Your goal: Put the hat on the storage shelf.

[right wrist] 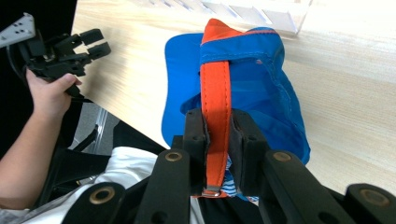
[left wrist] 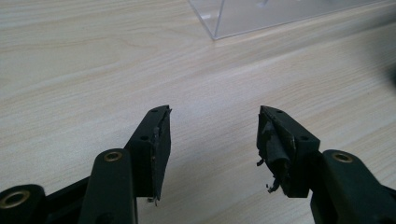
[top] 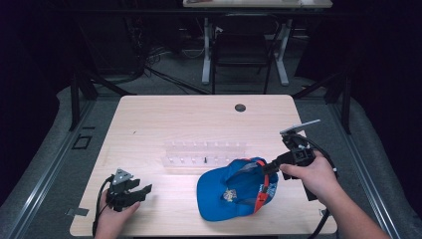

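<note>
Orange strap [right wrist: 215, 93] of the blue cap [top: 234, 189] sat pinched between the jaws of my right gripper [right wrist: 218, 140], at lower centre of the right gripper view; its buckle end was cut off by the jaws. The cap lay at lower centre of the high view on the wooden counter [top: 164, 119], its emblem too small to read. Behind it, mid-frame, stood a clear plastic rack [top: 206, 154]; whatever it held was hard to make out. My left gripper [top: 130, 191] rested at lower left, jaws spread and holding nothing.
</note>
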Demonstrator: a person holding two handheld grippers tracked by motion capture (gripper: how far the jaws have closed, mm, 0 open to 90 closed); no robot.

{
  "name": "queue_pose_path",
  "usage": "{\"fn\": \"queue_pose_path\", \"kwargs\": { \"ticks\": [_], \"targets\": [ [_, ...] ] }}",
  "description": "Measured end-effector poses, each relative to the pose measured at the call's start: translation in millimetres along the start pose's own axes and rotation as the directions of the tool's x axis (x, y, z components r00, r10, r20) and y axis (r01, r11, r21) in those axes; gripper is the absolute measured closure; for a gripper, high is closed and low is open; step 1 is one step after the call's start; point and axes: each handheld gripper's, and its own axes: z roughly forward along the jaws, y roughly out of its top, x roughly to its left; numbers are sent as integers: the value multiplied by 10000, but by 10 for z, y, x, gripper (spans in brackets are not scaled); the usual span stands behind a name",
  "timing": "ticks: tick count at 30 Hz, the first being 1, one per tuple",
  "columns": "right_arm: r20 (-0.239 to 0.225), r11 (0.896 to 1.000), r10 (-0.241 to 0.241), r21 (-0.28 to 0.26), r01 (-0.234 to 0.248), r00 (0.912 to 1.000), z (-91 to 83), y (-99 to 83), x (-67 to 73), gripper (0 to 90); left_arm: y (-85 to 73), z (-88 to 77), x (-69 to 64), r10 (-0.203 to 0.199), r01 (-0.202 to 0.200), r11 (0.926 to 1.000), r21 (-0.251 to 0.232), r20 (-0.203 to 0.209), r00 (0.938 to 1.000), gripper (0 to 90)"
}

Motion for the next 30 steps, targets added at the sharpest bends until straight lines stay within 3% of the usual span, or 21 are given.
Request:
{"fn": "queue_pose_path", "kwargs": {
  "ticks": [7,23,30],
  "targets": [
    [-371,9996,224,-141,-229,9991,-121,56,54,780,0,2,2,21,-21,10000,36,2,10000,451],
    [-405,9993,345,-148,-351,9986,-363,154,222,781,2,3,-3,44,-44,9999,134,-5,10000,451],
    [-818,9987,467,-151,-481,9956,-471,207,300,782,0,9,-7,20,-20,10000,47,-14,10000,451]
  ]
}}
